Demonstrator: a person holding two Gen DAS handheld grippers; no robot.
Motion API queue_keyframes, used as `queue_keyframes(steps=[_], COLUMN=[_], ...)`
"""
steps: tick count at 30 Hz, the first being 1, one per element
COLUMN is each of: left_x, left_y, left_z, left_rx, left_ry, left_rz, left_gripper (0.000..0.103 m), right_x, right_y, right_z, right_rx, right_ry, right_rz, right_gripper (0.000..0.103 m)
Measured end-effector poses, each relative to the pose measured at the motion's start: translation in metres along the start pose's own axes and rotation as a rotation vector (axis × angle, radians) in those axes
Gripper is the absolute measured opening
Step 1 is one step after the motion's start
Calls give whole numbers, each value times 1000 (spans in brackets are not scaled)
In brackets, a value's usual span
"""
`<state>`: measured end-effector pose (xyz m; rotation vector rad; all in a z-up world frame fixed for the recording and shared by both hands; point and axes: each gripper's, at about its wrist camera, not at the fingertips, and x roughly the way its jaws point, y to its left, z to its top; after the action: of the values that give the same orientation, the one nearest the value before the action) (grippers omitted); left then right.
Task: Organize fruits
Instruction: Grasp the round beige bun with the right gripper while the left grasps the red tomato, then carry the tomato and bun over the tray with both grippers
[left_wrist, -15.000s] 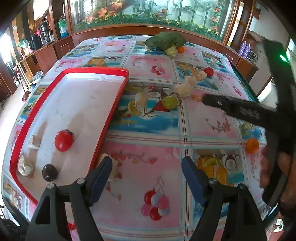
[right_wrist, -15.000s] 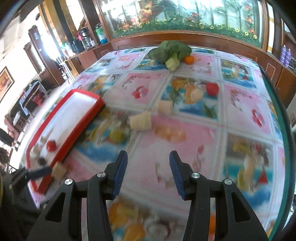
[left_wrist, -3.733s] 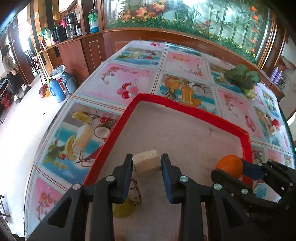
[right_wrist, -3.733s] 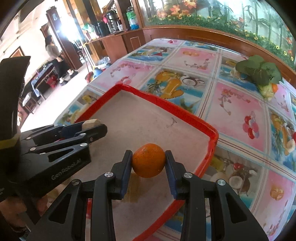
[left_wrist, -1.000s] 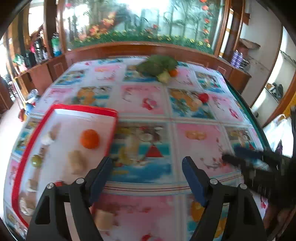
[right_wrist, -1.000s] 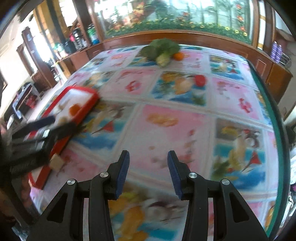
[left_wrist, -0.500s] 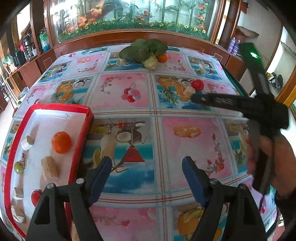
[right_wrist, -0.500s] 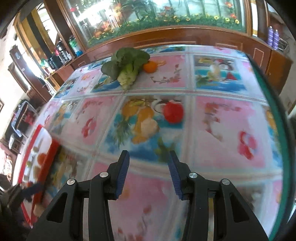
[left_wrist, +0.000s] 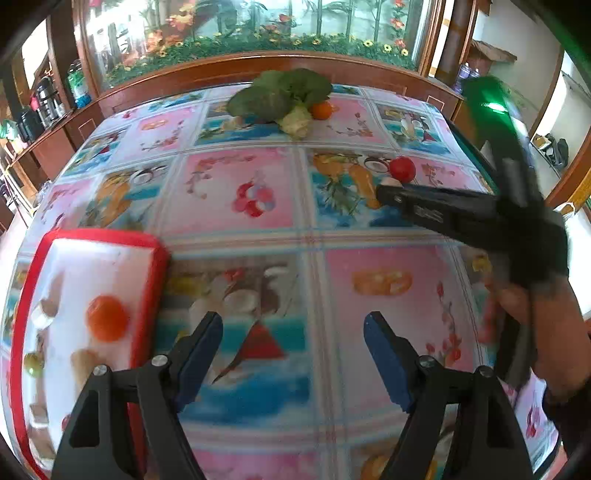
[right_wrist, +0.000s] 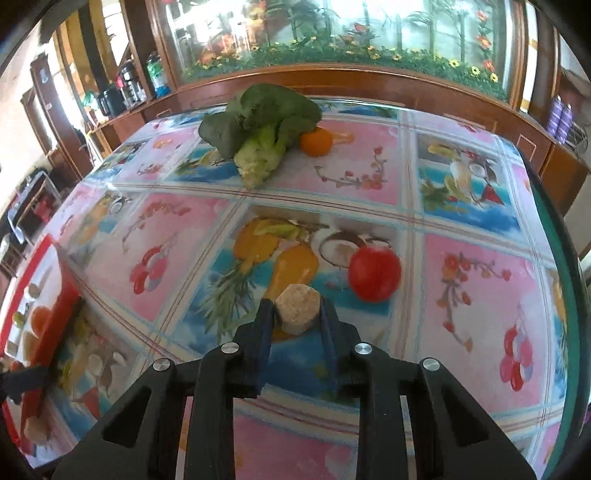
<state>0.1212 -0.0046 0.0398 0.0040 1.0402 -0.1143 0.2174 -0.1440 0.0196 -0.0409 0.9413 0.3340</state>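
In the right wrist view my right gripper (right_wrist: 297, 314) is shut on a beige round chunk (right_wrist: 297, 309) on the tablecloth. A red tomato (right_wrist: 374, 272) lies just right of it, apart. An orange (right_wrist: 316, 141) sits far back beside a leafy green vegetable (right_wrist: 258, 125). In the left wrist view my left gripper (left_wrist: 293, 343) is open and empty above the table. The red tray (left_wrist: 147, 295) at its left holds an orange (left_wrist: 107, 317), a green fruit (left_wrist: 34, 360) and several beige chunks. The right gripper (left_wrist: 391, 192) reaches near the tomato (left_wrist: 402, 168).
The table carries a fruit-print cloth with a green edge (right_wrist: 561, 236) at the right. A wooden counter (right_wrist: 369, 79) with a flower display runs along the back. Bottles and kettles stand on a sideboard (right_wrist: 122, 96) at the left.
My right gripper has moved forward to the beige chunk by the tomato and shut on it. My left gripper has shifted slightly and stays open.
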Motion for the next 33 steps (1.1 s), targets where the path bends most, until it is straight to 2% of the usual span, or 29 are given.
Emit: queue_keyframes(steps=[5,11,14,19,21,23,24,29,33], left_x=[22,52,70,93,100,106,106,99,80], left_y=[-25,-68,-88,-111,-117,-119,-119,-108,-95], left_z=[30,79,100,121,124,125,125,117,96], left_rx=[11,7,-12,-17,6,16,15,-7,2], left_ry=[-5,-47,-41,-34,-31,-8,-17,-6,-6], left_rz=[-28,-71,-88,-43,-24,-28,-16,-45,-44], left_gripper=[81,81,81,80,62,39,35,34,34], right_x=[-26,-64,-76,-82,-83,-84,-84,-89,-97], right_y=[-33,-70,-79,-84,-83,-82,-81,-79,-75], right_z=[-17,-52,-65,-77,-81,-84,-86,-89,-93], right_rx=[72,62,59,55,44,36,35,27,24], right_ry=[-12,-13,-13,-7,-8,-9,-9,-13,-20], right_rz=[36,-20,-31,-13,-14,-13,-11,0,1], right_gripper=[25,25,25,25,25,25,25,25,25])
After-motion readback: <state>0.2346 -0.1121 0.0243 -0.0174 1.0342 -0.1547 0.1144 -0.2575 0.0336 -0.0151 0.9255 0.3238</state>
